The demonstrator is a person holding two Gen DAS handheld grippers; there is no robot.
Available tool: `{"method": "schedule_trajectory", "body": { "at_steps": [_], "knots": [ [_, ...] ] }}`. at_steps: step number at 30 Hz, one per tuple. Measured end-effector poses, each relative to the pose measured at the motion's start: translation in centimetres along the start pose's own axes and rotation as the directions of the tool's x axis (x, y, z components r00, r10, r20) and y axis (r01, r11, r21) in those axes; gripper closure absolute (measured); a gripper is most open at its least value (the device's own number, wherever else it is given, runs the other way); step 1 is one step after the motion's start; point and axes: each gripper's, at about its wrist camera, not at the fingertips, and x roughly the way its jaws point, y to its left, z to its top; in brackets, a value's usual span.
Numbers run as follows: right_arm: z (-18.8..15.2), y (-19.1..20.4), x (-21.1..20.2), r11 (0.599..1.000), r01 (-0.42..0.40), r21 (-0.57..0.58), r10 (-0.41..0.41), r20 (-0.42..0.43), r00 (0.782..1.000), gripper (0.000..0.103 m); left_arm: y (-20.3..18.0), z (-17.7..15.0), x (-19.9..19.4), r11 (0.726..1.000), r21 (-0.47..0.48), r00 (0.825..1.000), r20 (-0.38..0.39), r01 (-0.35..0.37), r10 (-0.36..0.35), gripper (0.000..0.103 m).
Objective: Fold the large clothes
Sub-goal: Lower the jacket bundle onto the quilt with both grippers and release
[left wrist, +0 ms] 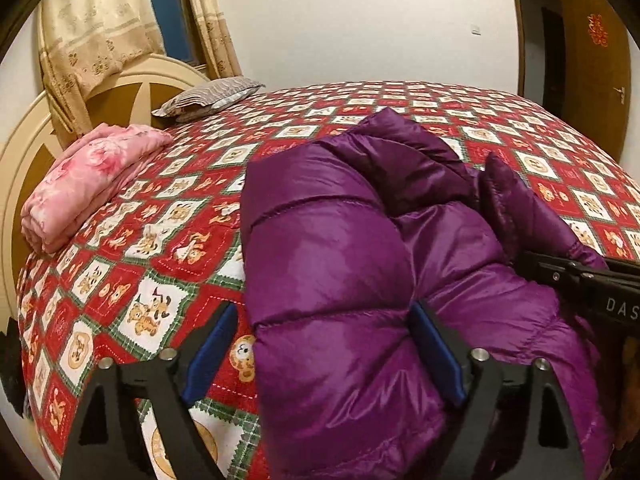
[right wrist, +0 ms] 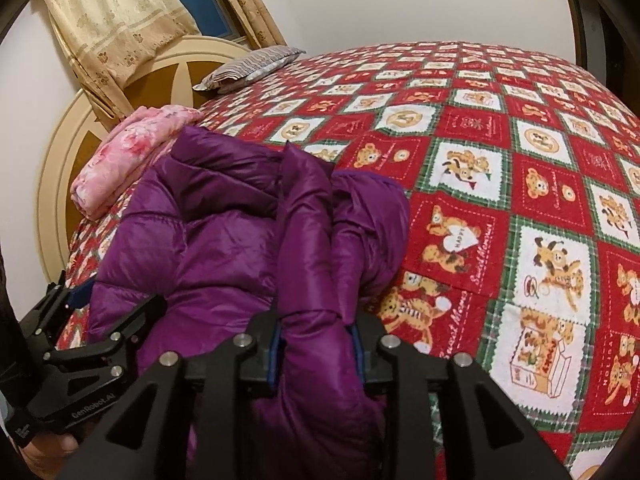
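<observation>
A shiny purple puffer jacket point(left wrist: 340, 248) lies bunched on the bed; it also shows in the right wrist view point(right wrist: 224, 232). My left gripper point(left wrist: 324, 340) is open, its blue-padded fingers point(left wrist: 210, 352) straddling the jacket's left edge, one over the bedspread and one on the jacket. My right gripper point(right wrist: 316, 344) is shut on a thick fold of the jacket's sleeve. The right gripper shows at the right edge of the left wrist view point(left wrist: 576, 276), and the left gripper shows at the lower left of the right wrist view point(right wrist: 104, 320).
The bed has a red and green bear-print bedspread point(right wrist: 500, 168). A folded pink floral blanket point(left wrist: 88, 184) and a grey striped pillow point(left wrist: 208, 98) lie by the headboard point(left wrist: 24, 160). Curtains point(left wrist: 92, 28) hang behind it. A wooden door point(left wrist: 592, 72) stands at the right.
</observation>
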Motion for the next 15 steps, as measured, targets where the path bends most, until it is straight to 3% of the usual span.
{"method": "schedule_trajectory", "body": {
  "at_steps": [15],
  "knots": [
    [-0.5,-0.5,0.8,0.999,0.031,0.02,-0.031,0.001,1.0,0.055,0.7,-0.4,1.4,0.998,-0.059,1.0,-0.012,0.023,-0.024,0.004]
  ]
}}
